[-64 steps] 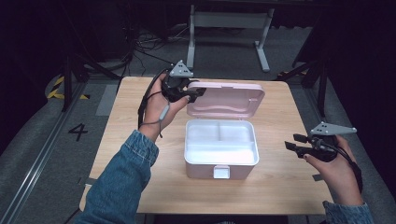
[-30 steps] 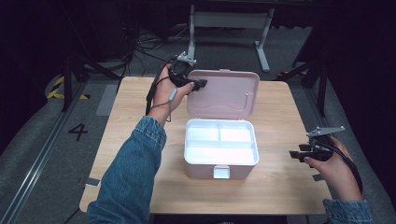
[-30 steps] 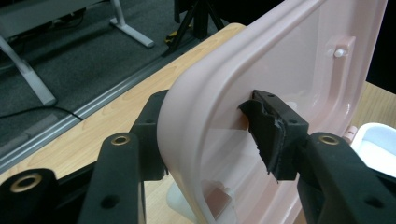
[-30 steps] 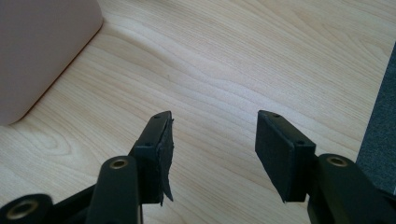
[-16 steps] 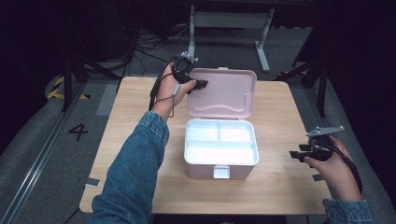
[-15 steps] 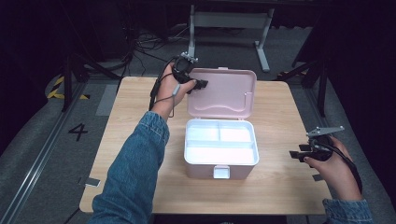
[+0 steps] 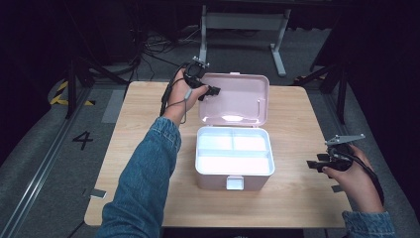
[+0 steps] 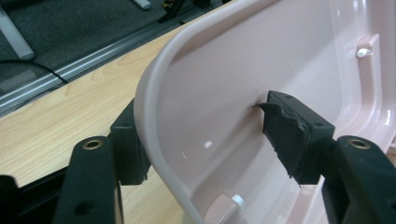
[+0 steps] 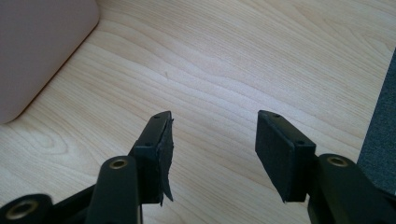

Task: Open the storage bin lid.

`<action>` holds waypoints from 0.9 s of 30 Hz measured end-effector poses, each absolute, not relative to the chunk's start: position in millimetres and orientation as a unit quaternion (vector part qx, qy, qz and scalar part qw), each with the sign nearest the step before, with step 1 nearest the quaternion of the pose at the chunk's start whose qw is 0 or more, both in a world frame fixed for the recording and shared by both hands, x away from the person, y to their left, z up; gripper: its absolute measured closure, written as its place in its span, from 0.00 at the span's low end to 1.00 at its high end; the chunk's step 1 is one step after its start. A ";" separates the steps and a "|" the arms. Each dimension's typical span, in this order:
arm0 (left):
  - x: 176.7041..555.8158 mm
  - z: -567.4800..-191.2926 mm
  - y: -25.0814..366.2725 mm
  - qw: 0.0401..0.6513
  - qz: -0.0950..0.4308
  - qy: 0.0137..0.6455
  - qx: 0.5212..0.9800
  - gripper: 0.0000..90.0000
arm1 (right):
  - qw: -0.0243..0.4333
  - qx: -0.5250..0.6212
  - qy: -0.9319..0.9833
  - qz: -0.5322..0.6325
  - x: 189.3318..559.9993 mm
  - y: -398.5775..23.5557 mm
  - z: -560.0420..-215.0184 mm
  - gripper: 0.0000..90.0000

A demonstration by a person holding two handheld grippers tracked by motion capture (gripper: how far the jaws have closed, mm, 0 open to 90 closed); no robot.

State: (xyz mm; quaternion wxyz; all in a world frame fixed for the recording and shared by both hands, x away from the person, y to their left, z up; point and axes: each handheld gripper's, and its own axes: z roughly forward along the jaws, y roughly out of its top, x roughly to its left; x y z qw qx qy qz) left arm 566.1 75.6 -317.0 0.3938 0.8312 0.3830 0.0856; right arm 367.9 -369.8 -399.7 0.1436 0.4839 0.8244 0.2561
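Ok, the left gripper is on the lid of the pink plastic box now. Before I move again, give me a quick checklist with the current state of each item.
1. Left gripper jaws straddle the pink plastic lid's edge: ok, though the inner pad looks short of the wall.
2. Firm grip: cannot tell.
3. Lid raised past the white compartmented tray: ok.
4. Tray compartments empty: ok.
5. Right gripper open, holding nothing, over the wooden table, apart from the pink box: ok.
6. Front latch free: cannot tell.

Left gripper [image 7: 210, 91] extended, right gripper [image 7: 313, 163] agape.
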 end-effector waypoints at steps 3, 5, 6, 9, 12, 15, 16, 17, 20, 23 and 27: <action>569.9 -322.1 75.7 0.387 0.078 0.390 0.832 0.39 | 0.145 0.486 0.821 0.261 367.9 -370.0 -399.5 0.53; 571.2 -323.6 76.0 0.382 0.076 0.389 0.835 0.39 | 0.145 0.486 0.821 0.262 367.8 -370.0 -399.3 0.53; 571.1 -324.4 75.6 0.379 0.075 0.393 0.834 0.38 | 0.146 0.483 0.823 0.262 368.0 -370.3 -399.0 0.53; 573.4 -329.6 76.0 0.358 0.078 0.398 0.841 0.39 | 0.148 0.482 0.823 0.262 368.4 -370.4 -399.2 0.53; 574.6 -333.4 76.3 0.344 0.084 0.400 0.846 0.40 | 0.147 0.484 0.822 0.262 368.5 -370.2 -399.6 0.53; 576.9 -340.4 78.4 0.331 0.081 0.404 0.849 0.43 | 0.148 0.483 0.822 0.263 368.6 -369.5 -399.8 0.53; 577.8 -343.5 79.3 0.325 0.081 0.407 0.850 0.44 | 0.148 0.483 0.822 0.264 368.5 -369.2 -399.6 0.53; 578.7 -345.1 79.8 0.322 0.081 0.406 0.852 0.46 | 0.148 0.482 0.822 0.264 368.6 -369.0 -399.5 0.53; 580.7 -351.0 80.4 0.312 0.077 0.408 0.854 0.47 | 0.147 0.479 0.824 0.264 368.9 -368.2 -399.4 0.52; 582.1 -355.9 79.4 0.303 0.072 0.412 0.856 0.46 | 0.147 0.477 0.825 0.265 368.9 -365.8 -399.4 0.52; 582.2 -361.7 78.3 0.280 0.081 0.409 0.865 0.48 | 0.148 0.472 0.826 0.269 369.2 -364.3 -398.8 0.52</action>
